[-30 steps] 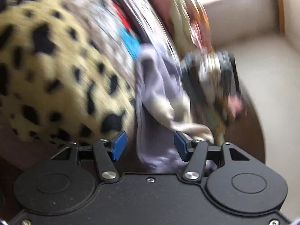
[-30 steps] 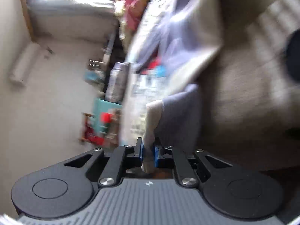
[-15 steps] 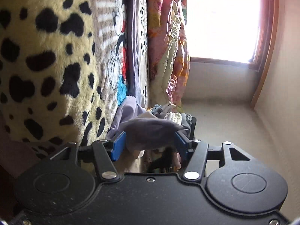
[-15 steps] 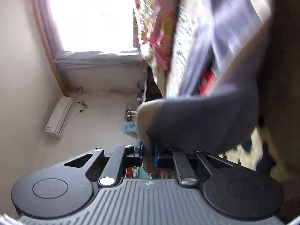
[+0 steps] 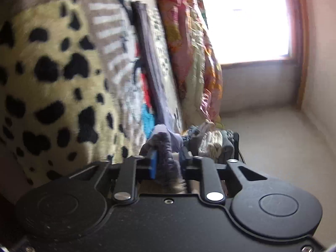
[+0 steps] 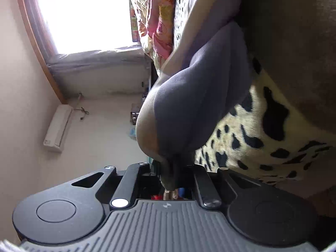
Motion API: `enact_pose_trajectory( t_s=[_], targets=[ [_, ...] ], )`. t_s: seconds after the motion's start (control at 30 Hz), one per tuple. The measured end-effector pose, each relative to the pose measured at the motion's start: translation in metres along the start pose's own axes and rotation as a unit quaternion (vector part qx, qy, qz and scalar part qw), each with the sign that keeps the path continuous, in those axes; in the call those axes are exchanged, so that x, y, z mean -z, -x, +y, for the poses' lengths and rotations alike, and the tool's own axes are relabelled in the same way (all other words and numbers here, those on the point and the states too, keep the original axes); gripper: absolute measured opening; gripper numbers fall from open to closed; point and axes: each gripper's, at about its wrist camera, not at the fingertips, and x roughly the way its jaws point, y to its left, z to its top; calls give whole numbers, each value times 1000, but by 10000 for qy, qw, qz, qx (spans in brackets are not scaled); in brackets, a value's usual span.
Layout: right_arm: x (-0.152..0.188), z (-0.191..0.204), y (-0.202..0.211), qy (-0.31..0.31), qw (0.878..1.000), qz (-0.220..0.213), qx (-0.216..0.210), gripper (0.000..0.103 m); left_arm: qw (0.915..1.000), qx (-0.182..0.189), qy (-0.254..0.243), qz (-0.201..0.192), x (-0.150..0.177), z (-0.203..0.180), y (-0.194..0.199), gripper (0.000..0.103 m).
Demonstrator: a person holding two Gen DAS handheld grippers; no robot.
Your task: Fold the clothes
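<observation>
A grey-lilac garment (image 6: 199, 105) with a beige edge hangs bunched in front of the right wrist camera. My right gripper (image 6: 172, 168) is shut on a gathered fold of it. In the left wrist view another part of the same grey-lilac cloth (image 5: 166, 147) sits crumpled between the blue pads. The jaws of my left gripper (image 5: 168, 159) are closing, and the pads press on this cloth. The garment stretches away along the bed (image 5: 151, 79) behind. Both views are rolled on their side.
A leopard-print blanket (image 5: 52, 84) covers the bed, also seen in the right view as a leopard-print blanket (image 6: 262, 136). A floral quilt (image 5: 189, 42) lies beyond, with a heap of clothes (image 5: 214, 142) near it. A bright window (image 6: 84, 14) and a wall air conditioner (image 6: 58, 128) are behind.
My left gripper's jaws went from wide apart around the cloth to pinching it. Both grippers swung across the room, and the right one carried its fold of the garment along.
</observation>
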Motion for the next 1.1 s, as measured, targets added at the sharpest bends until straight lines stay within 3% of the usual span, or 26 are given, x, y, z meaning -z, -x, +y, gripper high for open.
enact_pose_trajectory(
  t_s=[0.17,0.23,0.3,0.43,0.5,0.6,0.7,0.83,0.93,0.97,1.07,1.1],
  targets=[
    [4,4,10,109,9998,182,63,22,9948,42,-1022,-15,6,-24,-5,6],
    [3,8,12,182,9993,294,134,32,9895,17,-1441,-94,7,-35,-6,6],
    [-1,15,15,378,9974,533,303,43,9818,181,-1874,-264,0,-48,-2,6],
    [-13,34,32,1185,9855,918,792,43,9583,890,-2605,-769,-27,-76,5,6],
    [-25,42,47,1506,9794,835,1052,43,9534,947,-2697,-963,-43,-78,10,6],
    [-51,51,72,1698,9751,432,1358,43,9550,399,-2770,-980,-64,-57,11,6],
    [-83,57,96,1874,9674,-75,1701,43,9650,-662,-2421,-760,-84,-15,9,6],
    [-124,66,112,2228,9379,-948,2484,43,9719,-1316,-1875,-537,-85,22,21,6],
    [-157,57,121,2370,9150,-1520,2890,47,9692,-1579,-1816,-519,-78,29,29,7],
    [-169,49,124,2421,9070,-1670,3013,53,9676,-1700,-1777,-572,-75,29,32,12],
    [-201,36,125,2537,8838,-2015,3375,57,9660,-1917,-1617,-635,-68,35,30,59],
    [-214,34,126,2511,8805,-2102,3427,57,9660,-1972,-1546,-641,-67,35,27,59]
  ],
)
